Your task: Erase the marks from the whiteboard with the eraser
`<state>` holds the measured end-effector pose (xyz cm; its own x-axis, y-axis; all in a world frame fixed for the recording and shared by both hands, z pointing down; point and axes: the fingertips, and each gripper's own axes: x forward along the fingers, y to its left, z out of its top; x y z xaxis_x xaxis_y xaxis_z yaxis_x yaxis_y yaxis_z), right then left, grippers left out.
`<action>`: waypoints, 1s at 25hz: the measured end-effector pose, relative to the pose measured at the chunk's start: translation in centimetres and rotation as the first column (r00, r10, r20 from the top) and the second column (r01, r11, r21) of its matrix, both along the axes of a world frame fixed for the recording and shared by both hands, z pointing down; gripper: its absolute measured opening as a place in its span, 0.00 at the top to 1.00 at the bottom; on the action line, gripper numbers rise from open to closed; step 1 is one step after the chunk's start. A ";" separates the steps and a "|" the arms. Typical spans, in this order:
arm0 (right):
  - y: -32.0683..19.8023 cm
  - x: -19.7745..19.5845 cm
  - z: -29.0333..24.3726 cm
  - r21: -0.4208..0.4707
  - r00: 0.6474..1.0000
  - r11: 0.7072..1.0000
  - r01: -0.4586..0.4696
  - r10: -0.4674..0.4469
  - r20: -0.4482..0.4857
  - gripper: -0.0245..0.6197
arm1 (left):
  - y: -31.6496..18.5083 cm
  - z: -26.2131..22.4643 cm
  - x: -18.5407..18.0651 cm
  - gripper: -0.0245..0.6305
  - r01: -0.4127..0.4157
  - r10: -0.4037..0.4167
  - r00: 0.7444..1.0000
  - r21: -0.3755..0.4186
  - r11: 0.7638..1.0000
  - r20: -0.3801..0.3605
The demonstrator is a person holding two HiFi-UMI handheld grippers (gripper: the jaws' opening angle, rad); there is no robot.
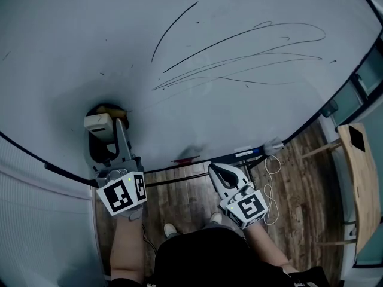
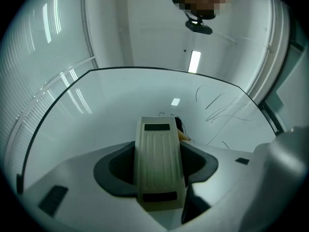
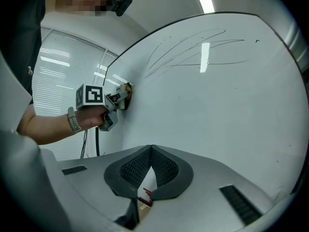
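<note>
The eraser (image 2: 159, 163) is clamped against the whiteboard (image 1: 72, 52), lower left, by the left hand-held gripper (image 1: 108, 130) for wiping; the right hand-held gripper (image 1: 221, 172) is closed, empty.

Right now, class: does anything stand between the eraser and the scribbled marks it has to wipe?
Nothing visible does. The left hand-held gripper holds the eraser at the whiteboard's lower left. Only bare board lies between it and the black marks up to the right.
</note>
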<state>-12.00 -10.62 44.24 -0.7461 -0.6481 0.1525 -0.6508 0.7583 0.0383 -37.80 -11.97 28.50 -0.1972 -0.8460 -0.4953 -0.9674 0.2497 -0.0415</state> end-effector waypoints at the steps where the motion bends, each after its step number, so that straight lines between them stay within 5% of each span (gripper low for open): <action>1: -0.1 0.5 0.1 -0.008 1.000 1.000 -0.008 0.008 -0.004 0.92 | -0.1 -0.1 0.2 0.57 0.000 0.000 1.000 0.013 1.000 -0.030; 15: -2.6 9.9 -1.6 0.080 0.999 0.996 0.026 -0.027 0.018 0.92 | -3.0 -6.3 9.6 0.57 0.051 -0.036 0.996 0.178 0.983 -0.087; 25: -3.9 20.2 -2.2 0.062 0.995 0.994 -0.095 0.095 0.008 0.92 | -6.8 -9.9 22.6 0.57 0.014 -0.018 1.000 0.211 0.977 0.021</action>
<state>8.22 -14.48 42.04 -0.6815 -0.7241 0.1060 -0.7200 0.6894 0.0796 -15.19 -18.81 18.64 -0.1965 -0.7190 -0.6667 -0.9627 0.2706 -0.0080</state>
